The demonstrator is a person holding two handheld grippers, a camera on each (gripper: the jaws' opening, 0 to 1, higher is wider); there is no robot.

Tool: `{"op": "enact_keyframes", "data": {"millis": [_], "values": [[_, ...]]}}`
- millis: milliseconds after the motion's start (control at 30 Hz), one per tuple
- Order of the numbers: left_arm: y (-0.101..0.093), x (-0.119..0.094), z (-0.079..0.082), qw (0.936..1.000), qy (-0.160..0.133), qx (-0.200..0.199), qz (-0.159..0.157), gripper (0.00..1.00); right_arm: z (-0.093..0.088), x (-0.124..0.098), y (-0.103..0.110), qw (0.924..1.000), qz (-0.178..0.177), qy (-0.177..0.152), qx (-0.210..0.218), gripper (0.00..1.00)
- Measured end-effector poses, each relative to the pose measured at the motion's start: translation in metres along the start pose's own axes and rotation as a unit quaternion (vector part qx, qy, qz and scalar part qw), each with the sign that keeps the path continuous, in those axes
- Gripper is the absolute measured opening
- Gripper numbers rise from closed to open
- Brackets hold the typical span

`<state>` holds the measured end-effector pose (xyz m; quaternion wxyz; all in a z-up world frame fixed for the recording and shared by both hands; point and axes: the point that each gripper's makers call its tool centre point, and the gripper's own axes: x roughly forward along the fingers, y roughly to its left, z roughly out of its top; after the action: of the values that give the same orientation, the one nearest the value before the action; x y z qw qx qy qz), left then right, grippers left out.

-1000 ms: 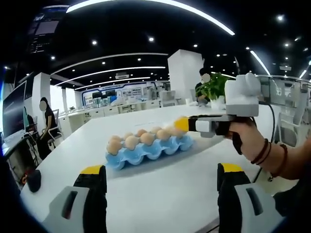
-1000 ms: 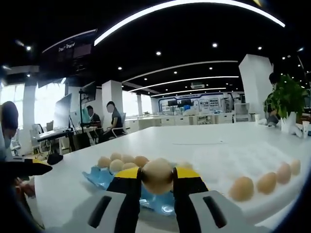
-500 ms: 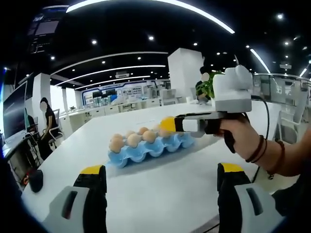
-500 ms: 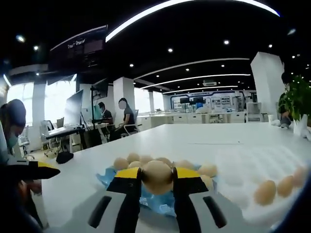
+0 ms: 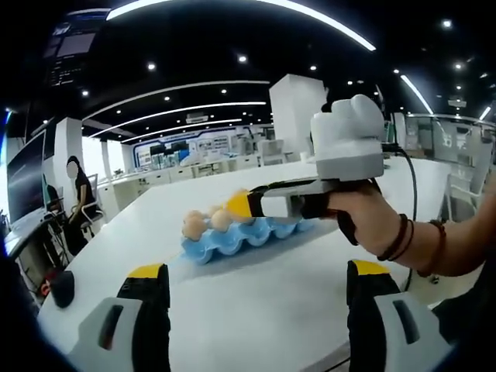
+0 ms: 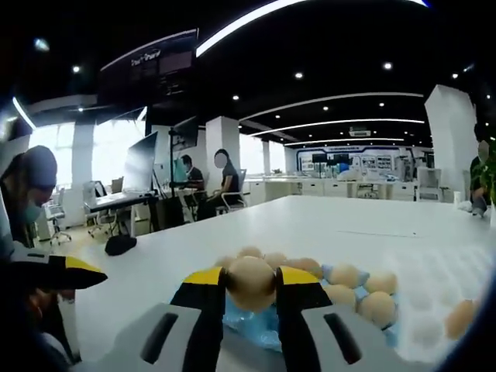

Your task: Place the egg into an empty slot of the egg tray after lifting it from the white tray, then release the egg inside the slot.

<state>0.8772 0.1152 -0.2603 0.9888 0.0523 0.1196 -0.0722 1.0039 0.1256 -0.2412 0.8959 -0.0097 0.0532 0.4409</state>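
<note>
My right gripper (image 6: 250, 285) is shut on a tan egg (image 6: 250, 277), held just above the near end of the blue egg tray (image 6: 256, 327). Several eggs (image 6: 346, 275) sit in that tray's slots to the right of the jaws. In the left gripper view the right gripper (image 5: 242, 205), in a person's hand (image 5: 364, 221), reaches over the blue egg tray (image 5: 232, 242), close to the eggs (image 5: 194, 225) at its left end. My left gripper (image 5: 256, 273) hangs open in front of the tray, nothing between its jaws. The white tray (image 6: 431, 329) lies at the far right with an egg (image 6: 463, 316) on it.
Everything rests on a large white table (image 5: 256, 310). The left gripper's yellow tip (image 6: 66, 271) shows at the left of the right gripper view. A dark mouse (image 5: 62, 288) lies near the table's left edge. People sit at desks (image 6: 221, 182) in the background.
The right gripper has carried the egg leftwards over the blue egg tray, toward its left end. The left gripper has stayed where it was, open.
</note>
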Motion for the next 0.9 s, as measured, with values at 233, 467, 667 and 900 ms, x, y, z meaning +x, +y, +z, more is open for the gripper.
{"op": "enact_keyframes", "data": {"millis": [233,467,667,900], "values": [[0.008,0.0,-0.004,1.0,0.006,-0.004,0.005,0.97,-0.002,0.021,0.023,0.9993,0.037,0.008,-0.005,0.26],[0.011,0.0,-0.007,0.9999,0.012,-0.004,0.005,0.98,-0.003,0.033,0.041,0.9979,0.062,0.007,-0.02,0.26],[0.014,0.0,-0.007,0.9999,0.012,-0.005,0.006,0.98,-0.009,0.04,0.052,0.9964,0.078,0.015,-0.03,0.26],[0.014,-0.002,-0.007,0.9999,0.011,-0.005,0.007,0.98,-0.022,0.048,0.056,0.9955,0.078,0.035,-0.041,0.26]]}}
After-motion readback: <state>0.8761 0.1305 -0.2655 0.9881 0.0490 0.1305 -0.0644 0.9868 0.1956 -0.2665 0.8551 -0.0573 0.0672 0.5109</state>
